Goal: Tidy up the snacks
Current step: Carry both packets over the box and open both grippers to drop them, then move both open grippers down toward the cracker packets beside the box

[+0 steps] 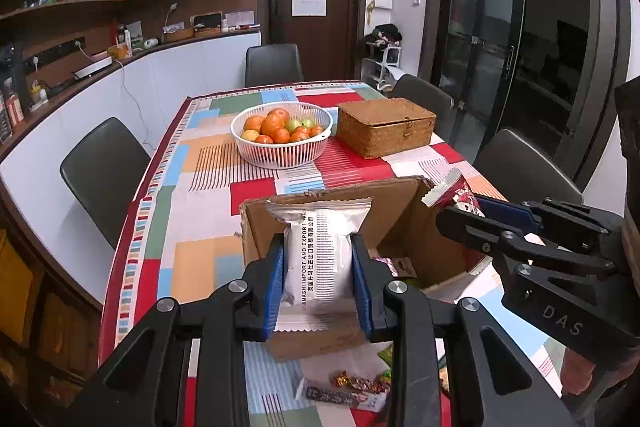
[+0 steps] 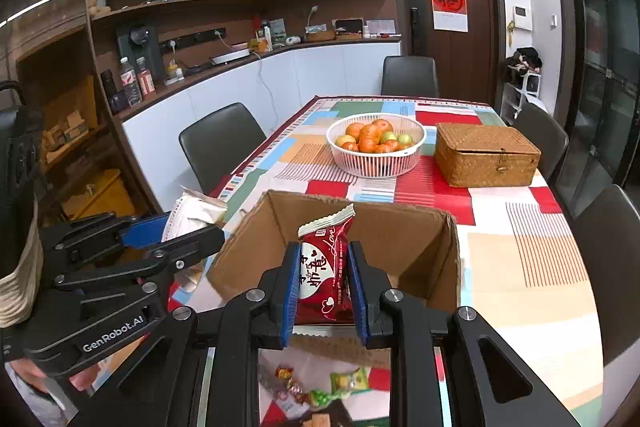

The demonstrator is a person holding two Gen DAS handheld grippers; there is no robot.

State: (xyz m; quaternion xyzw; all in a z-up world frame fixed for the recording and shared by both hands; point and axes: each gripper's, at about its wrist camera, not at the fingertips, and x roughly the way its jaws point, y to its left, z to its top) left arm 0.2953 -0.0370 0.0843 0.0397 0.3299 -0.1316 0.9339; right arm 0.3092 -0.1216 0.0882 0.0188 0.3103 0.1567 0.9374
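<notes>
Snack packets in both grippers right now, both hanging over the open cardboard box. The left gripper has its blue pads pinching a white packet across the puffy middle, packet standing on end with the crimped seal up at 12 o'clock. The right gripper is doing the same with a red packet, fingers pressed into its sides, top seal poking up toward 1 o'clock.

Handling-wise, my guess is these are super light, air-filled pillow packs. The film looks glossy, so probably a bit slippery, and soft enough that the pads dent it. Whatever's inside could crumble if squeezed hard, so I'd keep the grip gentle. The middle of the body looks like the right spot, since the flat crimped ends are thin and would likely fold or slide out.

From the left wrist view the box sits dead center on the patchwork tablecloth, with the fruit basket at 12 o'clock behind it and a wicker box around 1 o'clock. More loose candies and wrappers lie on the table at 6 o'clock, on the near side of the box, so plenty left to sort. A few things already seem to be at the bottom of the box, hard to tell what.
</notes>
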